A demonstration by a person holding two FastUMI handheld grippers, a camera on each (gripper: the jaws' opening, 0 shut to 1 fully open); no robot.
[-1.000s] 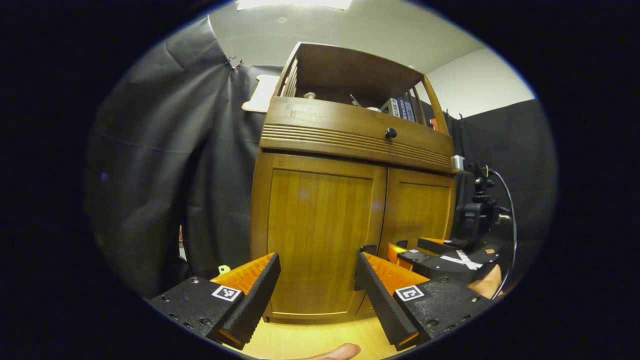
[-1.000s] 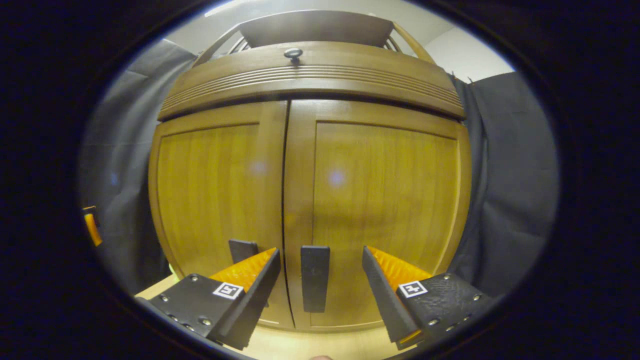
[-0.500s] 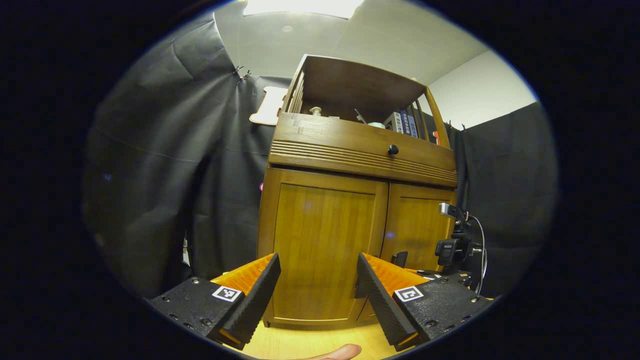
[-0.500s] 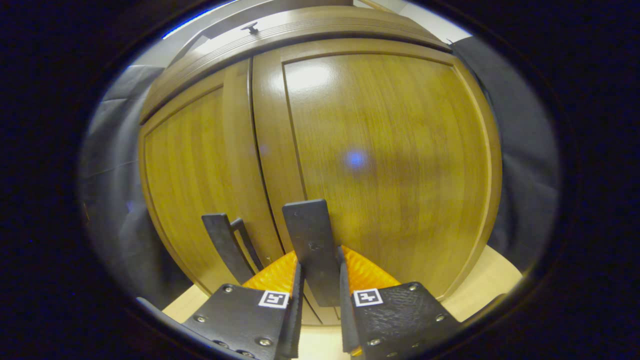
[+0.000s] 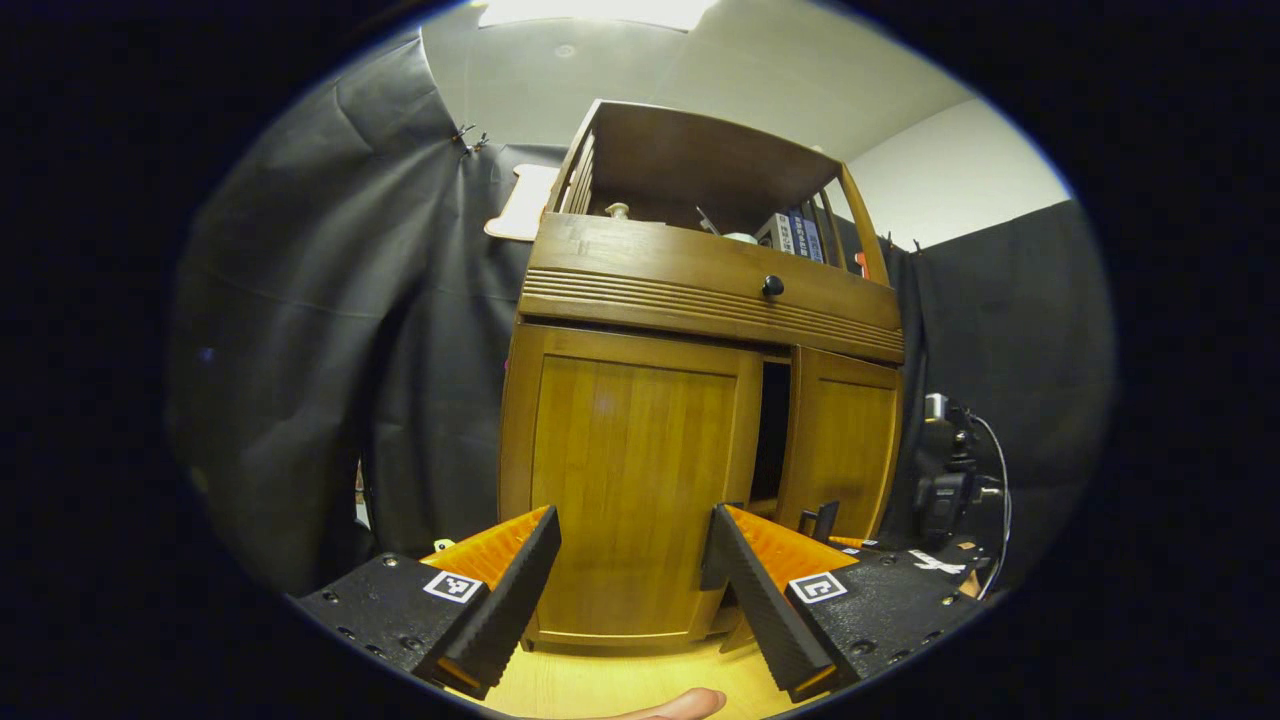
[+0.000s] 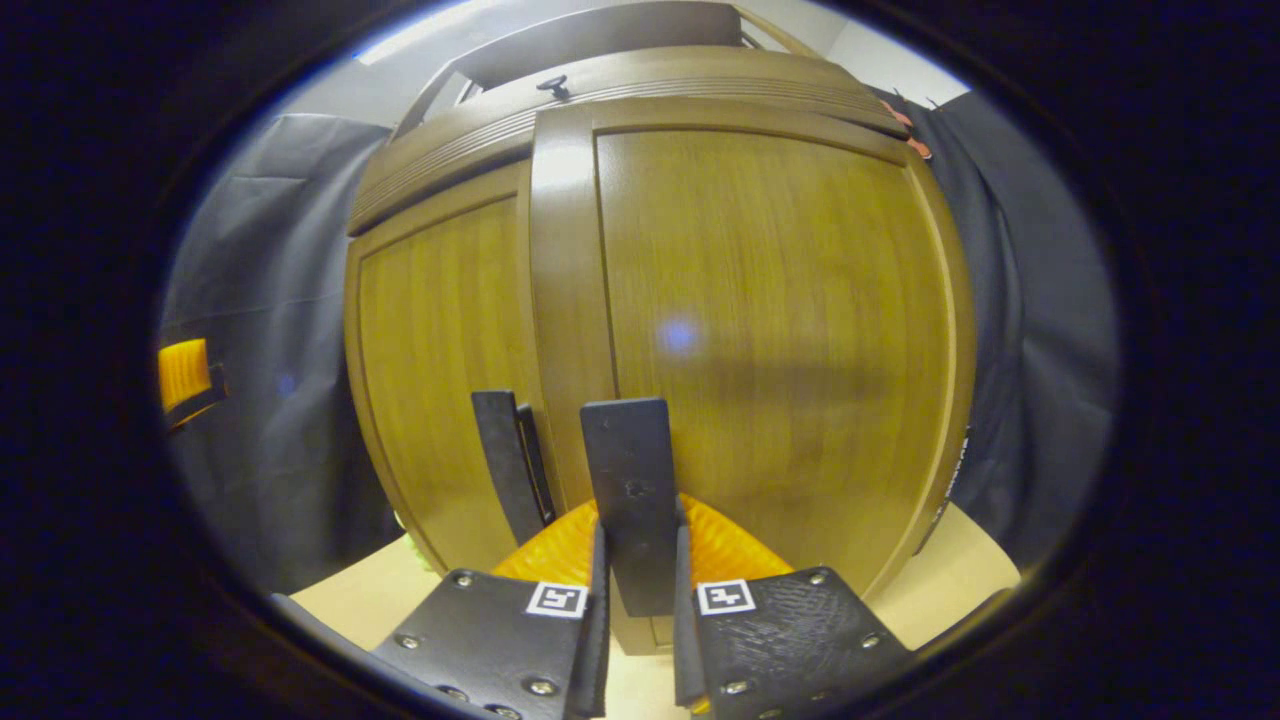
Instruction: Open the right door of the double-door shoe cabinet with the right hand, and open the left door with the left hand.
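Observation:
The wooden shoe cabinet [image 5: 640,300] stands ahead on a light wood floor. Its left door [image 5: 630,470] is closed, with a dark handle [image 5: 708,560] near its inner edge. The right door [image 5: 838,440] is ajar, and a dark gap [image 5: 772,430] shows between the doors. My left gripper [image 5: 632,520] is open in front of the left door, touching nothing. In the right gripper view, my right gripper [image 6: 638,528] is shut on the right door's flat dark handle [image 6: 628,470]. The right door [image 6: 780,330] swings toward me, and the left door's handle [image 6: 510,460] sits just beside it.
A drawer with a round knob [image 5: 773,286] runs above the doors, under an open shelf holding books [image 5: 795,232]. A camera on a stand [image 5: 945,480] is at the cabinet's right. Black cloth hangs on both sides. A person's fingertip [image 5: 680,705] shows at the bottom.
My right gripper went from open to shut on the right door's handle and pulled the door ajar, opening a dark gap. My left gripper stayed open, shifting only slightly.

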